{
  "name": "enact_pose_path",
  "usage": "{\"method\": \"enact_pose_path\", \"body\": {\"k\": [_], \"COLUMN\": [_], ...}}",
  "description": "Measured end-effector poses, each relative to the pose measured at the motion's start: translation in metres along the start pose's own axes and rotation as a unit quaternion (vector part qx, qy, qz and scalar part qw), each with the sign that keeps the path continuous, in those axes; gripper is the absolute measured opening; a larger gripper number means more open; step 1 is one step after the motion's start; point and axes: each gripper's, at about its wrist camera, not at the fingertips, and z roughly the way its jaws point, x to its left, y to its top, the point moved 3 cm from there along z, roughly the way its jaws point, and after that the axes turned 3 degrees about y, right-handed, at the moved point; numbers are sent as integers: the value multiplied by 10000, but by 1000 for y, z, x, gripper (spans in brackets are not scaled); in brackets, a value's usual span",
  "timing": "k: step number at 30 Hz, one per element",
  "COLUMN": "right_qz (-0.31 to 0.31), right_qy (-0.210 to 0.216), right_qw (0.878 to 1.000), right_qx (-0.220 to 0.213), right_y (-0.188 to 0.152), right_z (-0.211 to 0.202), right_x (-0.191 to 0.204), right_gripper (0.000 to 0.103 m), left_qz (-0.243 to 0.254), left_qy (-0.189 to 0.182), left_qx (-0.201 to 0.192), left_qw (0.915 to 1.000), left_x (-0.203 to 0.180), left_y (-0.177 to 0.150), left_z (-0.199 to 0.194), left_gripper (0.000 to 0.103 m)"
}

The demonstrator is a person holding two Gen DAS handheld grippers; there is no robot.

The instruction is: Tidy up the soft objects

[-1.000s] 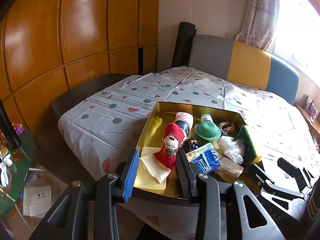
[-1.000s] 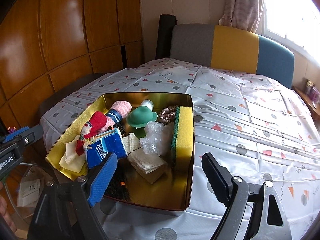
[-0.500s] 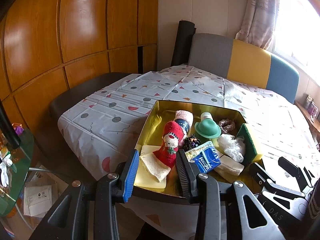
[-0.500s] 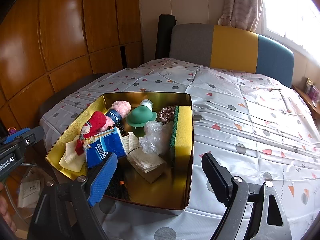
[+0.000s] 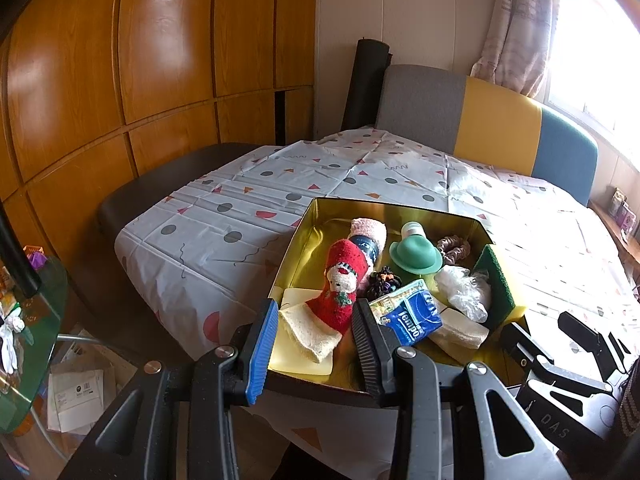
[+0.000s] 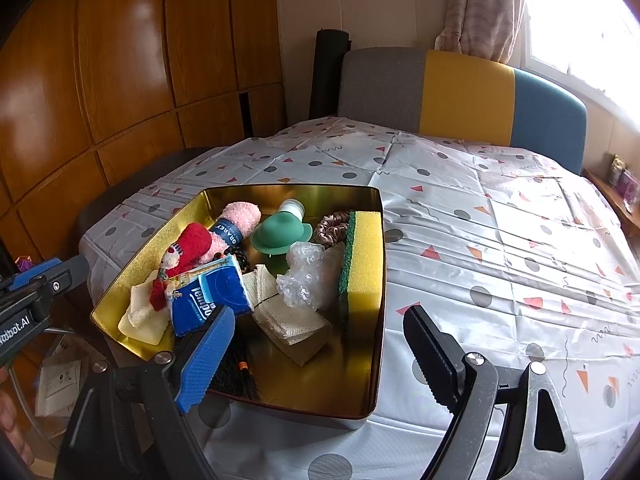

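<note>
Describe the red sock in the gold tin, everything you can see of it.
The red sock is fluffy, with a white-faced figure, a red hat and a green sprig stitched on it. It lies lengthwise in the left part of the tin, toe toward the camera, resting on a beige cloth. A pink sock lies against its far end, and a blue tissue pack sits beside it. Neither gripper touches it.
</note>
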Motion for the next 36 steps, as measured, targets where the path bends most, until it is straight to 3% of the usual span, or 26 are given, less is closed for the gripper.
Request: {"method": "enact_pose_path", "body": {"k": [25, 29, 36], "right_qz": [18, 22, 20], "right_qy": [-15, -13, -9], "right_qw": [10000, 10000, 10000], "right_qx": [-33, -39, -52], "right_y": [0, 0, -1], "right_z": [-2, -2, -3], "right_x": [0, 0, 1], "right_gripper": [87, 87, 87], "left_qz": [15, -56, -65], "left_qy": [35, 83, 178], "left_qx": [9, -35, -76], "left_qw": [10000, 9999, 9998], "left_x": [1, 5, 7], "left_y": [-1, 1, 4], "left_z": [0, -1, -3], "left_gripper": [38, 45, 46]}}
